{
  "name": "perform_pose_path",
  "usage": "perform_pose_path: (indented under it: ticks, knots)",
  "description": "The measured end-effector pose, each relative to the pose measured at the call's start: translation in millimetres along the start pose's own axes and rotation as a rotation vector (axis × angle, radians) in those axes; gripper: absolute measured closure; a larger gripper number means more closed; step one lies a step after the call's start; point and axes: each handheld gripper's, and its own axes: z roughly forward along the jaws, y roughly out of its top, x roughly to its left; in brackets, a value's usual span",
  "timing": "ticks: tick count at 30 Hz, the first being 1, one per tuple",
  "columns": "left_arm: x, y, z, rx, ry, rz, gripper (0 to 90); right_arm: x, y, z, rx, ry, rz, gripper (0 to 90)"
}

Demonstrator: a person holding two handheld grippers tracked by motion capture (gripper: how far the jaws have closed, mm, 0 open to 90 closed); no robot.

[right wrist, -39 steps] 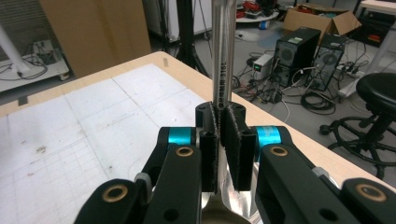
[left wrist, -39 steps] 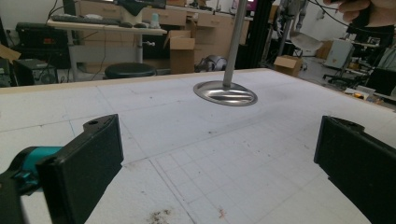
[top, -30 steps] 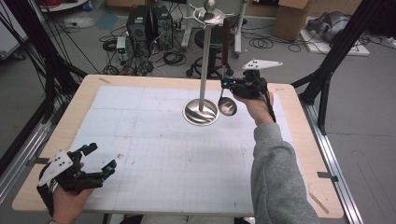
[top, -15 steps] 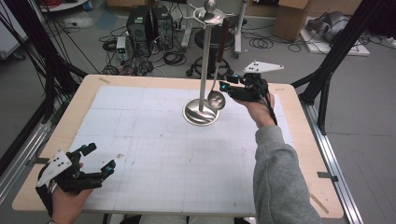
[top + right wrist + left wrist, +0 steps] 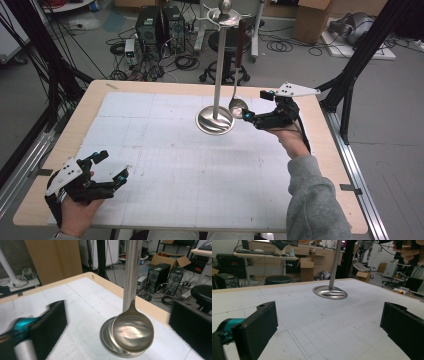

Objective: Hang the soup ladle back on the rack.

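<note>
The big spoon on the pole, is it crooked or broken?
No. The ladle hangs straight from the stand, bowl just above the round base, with the open right gripper beside it. Nothing looks bent or spilled.

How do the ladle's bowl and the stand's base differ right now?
The ladle bowl hangs off the table from the stand's top, while the stand's base lies flat on the table. The bowl is deep and rounded; the base is a wide, shallow disc. In the high view the bowl looks smaller than the base. Both are shiny metal, close to the open right gripper.
</note>
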Motion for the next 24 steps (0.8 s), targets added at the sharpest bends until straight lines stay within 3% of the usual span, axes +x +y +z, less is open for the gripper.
perform_pose_path:
  ticks: [3, 11, 24]
  knots:
    - [0.7, 0.4, 5.1, -0.006, -0.006, -0.005, 1.8, 3.0, -8.3, -5.3, -0.004, 0.002, -0.024, 0.1]
    - [-0.8, 1.4, 15.6, -0.007, -0.022, -0.001, 1.8, 12.8, -32.4, -18.0, 0.008, -0.013, -0.028, 0.1]
    - [-3.8, 2.4, 18.3, -0.001, -0.031, 0.017, 1.8, 30.1, -74.8, -52.3, -0.072, -0.018, -0.027, 0.1]
